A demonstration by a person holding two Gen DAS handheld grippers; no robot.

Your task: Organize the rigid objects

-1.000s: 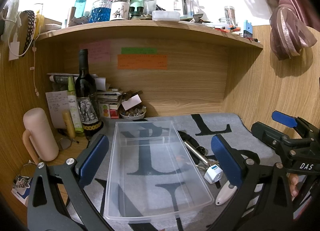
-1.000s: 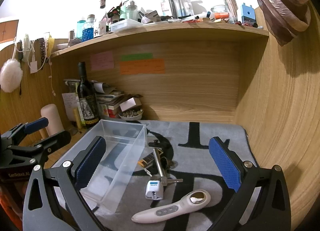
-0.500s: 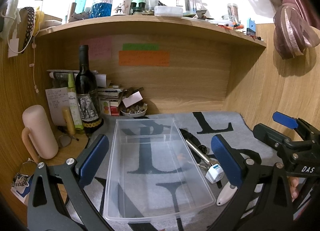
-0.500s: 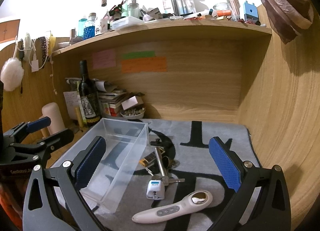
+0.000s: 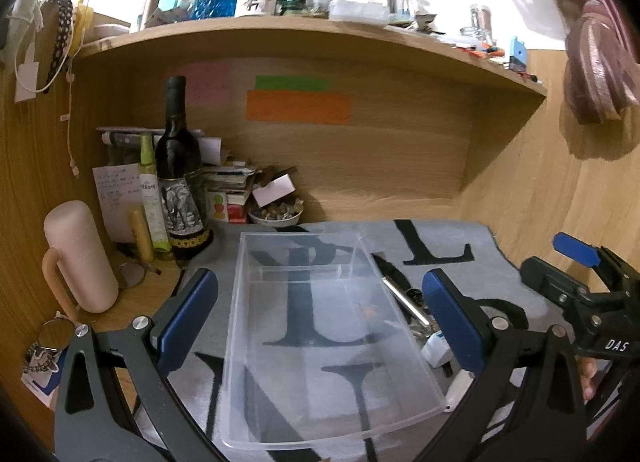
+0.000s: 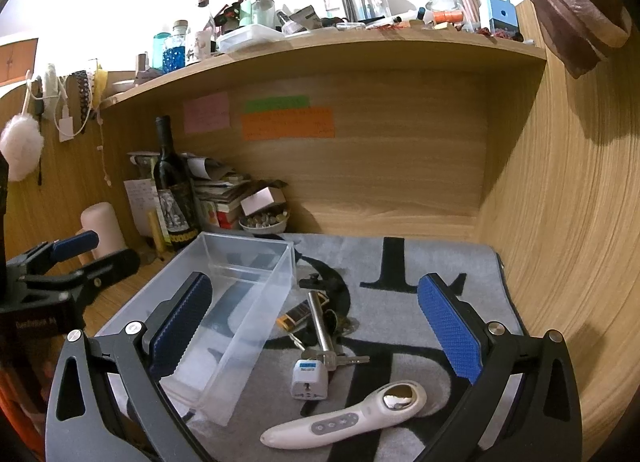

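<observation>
Grey mat, black lettering: covers the desk floor of the wooden alcove and carries all loose items.

Clear plastic bin: rectangular, transparent, nothing inside, rim rounded; lies on the mat's left part, long axis running away from the cameras.

Left gripper: blue-padded fingers spread wide, straddling the bin's width, gripping nothing.

Right gripper: fingers likewise released and parted, above the loose pile, holding nothing.

White handheld device: elongated, grey button panel, shiny oval head; lies nearest, on the mat right of the bin.

Metal rod: slim, silver, lying just beside the bin's right wall.

White travel adapter: cube-like, blue label, touching the rod's near end.

Key: silver, beside the adapter.

Small black-and-orange item: flat, left of the rod; identity unclear.
</observation>
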